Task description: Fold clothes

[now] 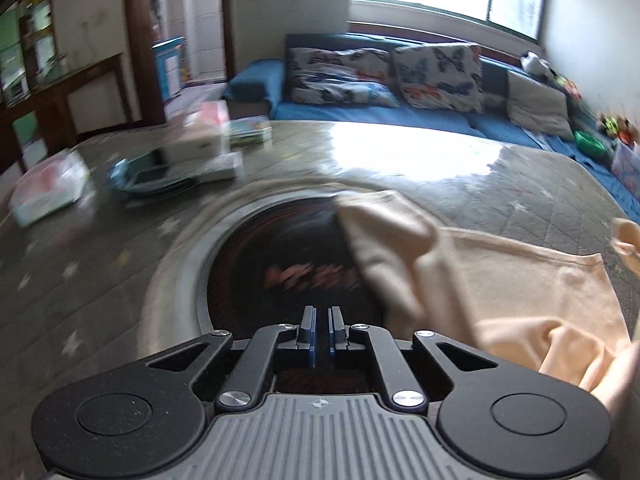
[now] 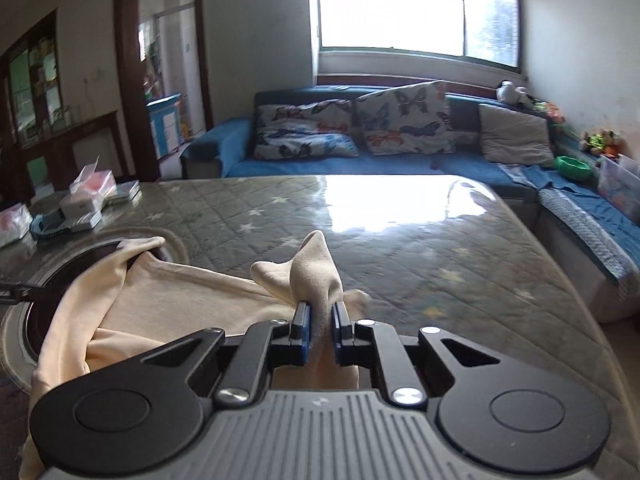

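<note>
A cream garment [image 1: 500, 280] lies partly spread on the quilted grey table cover [image 1: 560, 200], rumpled along its left edge. My left gripper [image 1: 322, 312] is shut with nothing between its fingers, hovering over a dark round inset [image 1: 280, 248] in the table, just left of the garment. In the right wrist view my right gripper [image 2: 321, 312] is shut on a bunched fold of the cream garment [image 2: 168, 296], which sticks up between the fingers. The rest of the cloth trails left toward the round inset [image 2: 60, 264].
Boxes and tissue packs [image 1: 192, 148] sit at the table's far left, also in the right wrist view [image 2: 80, 204]. A blue sofa [image 2: 400, 160] with butterfly cushions stands behind the table under a bright window. Toys and a green bowl [image 2: 574, 168] lie at the right.
</note>
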The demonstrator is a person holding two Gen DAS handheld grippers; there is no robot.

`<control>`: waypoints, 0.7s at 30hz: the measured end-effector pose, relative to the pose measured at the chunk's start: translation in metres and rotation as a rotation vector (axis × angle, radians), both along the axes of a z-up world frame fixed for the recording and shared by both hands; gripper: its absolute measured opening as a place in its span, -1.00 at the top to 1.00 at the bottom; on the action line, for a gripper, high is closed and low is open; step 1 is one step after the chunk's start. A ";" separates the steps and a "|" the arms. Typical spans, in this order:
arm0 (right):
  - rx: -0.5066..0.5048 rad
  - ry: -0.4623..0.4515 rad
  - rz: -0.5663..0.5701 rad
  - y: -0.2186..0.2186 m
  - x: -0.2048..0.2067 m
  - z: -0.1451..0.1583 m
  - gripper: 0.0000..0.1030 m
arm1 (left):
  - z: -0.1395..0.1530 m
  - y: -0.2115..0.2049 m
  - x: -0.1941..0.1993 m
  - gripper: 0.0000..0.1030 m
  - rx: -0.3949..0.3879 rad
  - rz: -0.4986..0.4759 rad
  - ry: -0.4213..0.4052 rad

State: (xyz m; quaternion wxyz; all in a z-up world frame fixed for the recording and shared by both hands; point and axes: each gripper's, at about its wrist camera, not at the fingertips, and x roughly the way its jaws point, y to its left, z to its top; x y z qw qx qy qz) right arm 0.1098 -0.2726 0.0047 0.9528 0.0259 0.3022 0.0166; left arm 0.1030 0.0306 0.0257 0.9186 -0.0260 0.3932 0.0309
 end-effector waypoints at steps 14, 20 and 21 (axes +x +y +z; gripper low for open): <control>0.027 0.059 -0.230 -0.056 -0.090 -0.027 0.80 | 0.015 -0.035 0.003 -0.06 -0.006 -0.076 -0.053; 0.039 0.084 -0.244 -0.061 -0.096 -0.037 0.79 | 0.007 -0.077 0.052 -0.16 0.064 -0.121 -0.048; 0.041 0.084 -0.242 -0.062 -0.095 -0.037 0.79 | 0.002 -0.081 0.061 -0.16 0.082 -0.114 -0.034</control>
